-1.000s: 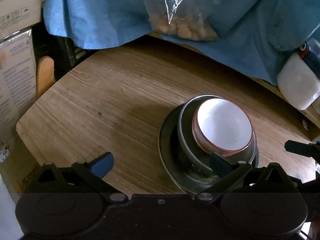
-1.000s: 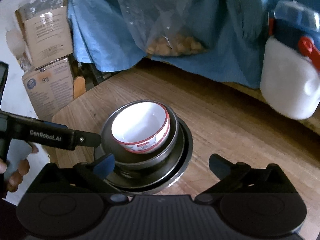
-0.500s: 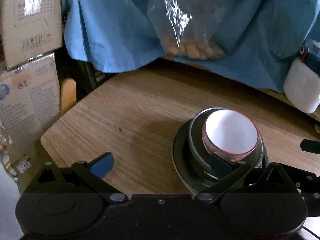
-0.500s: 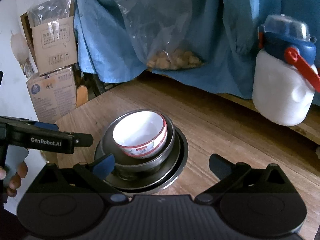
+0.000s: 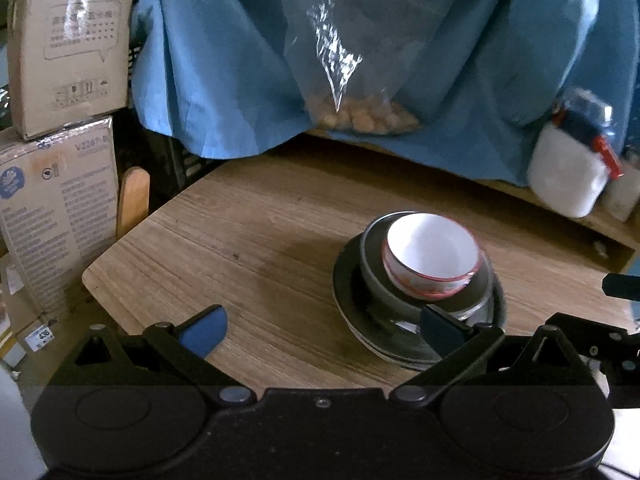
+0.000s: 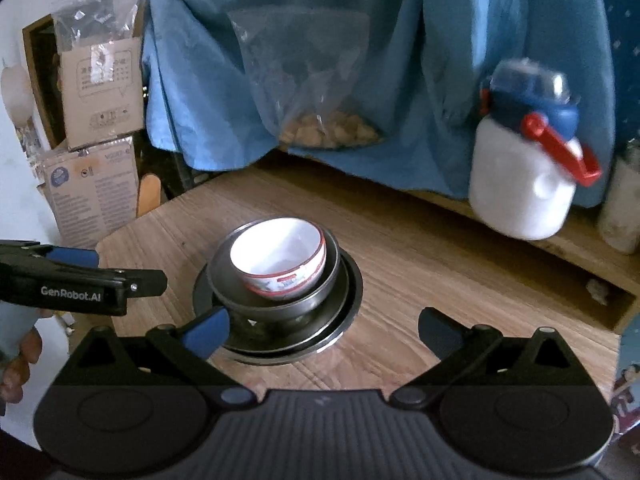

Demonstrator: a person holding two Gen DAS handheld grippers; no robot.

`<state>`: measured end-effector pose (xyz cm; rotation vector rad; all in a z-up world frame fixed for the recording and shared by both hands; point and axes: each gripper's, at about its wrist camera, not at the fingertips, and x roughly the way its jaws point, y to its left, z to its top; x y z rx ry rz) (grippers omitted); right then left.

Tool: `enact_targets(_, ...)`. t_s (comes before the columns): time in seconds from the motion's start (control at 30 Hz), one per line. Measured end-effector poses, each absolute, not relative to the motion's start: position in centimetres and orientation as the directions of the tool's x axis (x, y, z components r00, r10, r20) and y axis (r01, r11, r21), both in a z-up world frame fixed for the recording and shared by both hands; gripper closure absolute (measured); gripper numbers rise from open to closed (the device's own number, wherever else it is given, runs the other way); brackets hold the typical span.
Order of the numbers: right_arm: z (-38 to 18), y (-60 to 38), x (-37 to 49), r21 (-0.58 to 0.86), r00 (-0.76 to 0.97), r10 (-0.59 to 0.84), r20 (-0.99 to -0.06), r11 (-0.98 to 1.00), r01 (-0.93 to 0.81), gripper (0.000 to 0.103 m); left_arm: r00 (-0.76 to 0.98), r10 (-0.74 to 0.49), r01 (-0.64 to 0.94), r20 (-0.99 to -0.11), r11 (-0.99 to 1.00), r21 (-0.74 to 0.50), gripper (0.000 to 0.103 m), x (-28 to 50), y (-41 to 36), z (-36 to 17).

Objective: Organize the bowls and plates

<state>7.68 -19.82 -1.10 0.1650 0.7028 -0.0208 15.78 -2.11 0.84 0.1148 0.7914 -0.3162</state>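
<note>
- The left tool has its fingers spread wide apart and holds nothing; bare table shows between them.
- Its right finger overlaps the near rim of the plate in the left wrist view; whether it touches I cannot tell.
- The right tool is also spread wide and holds nothing.
- Its left finger sits at the plate's near-left rim; contact cannot be told.
- Seen from the right wrist, the left tool reaches in level from the left, its tip just beside the stack and apart from it.
- A hand grips that tool at the frame's left edge.
- The stack lies ahead of both tools: one white bowl with a red rim, tilted, inside one metal bowl, on the dark plate.
- Beyond: one bag of snacks against a blue cloth, one white jug ahead right, two boxes ahead left.
</note>
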Motion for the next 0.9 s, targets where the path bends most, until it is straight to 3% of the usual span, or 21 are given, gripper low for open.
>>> enact_targets(0.47,-0.6,-18.0,0.8,0.133,0.762,-0.028,-0.646,0.980,0.150,0.000,0.648,-0.264,0.361,-0.714,0.932,-0.017,0.001,9.5,-1.0,0.6)
enact_targets(0.9,-1.0,-22.7,0.3,0.141,0.751,0.141,-0.645,0.988,-0.065,0.000,0.670,-0.151,0.180,-0.726,0.983,-0.038,0.001,5.5,-4.7,1.2)
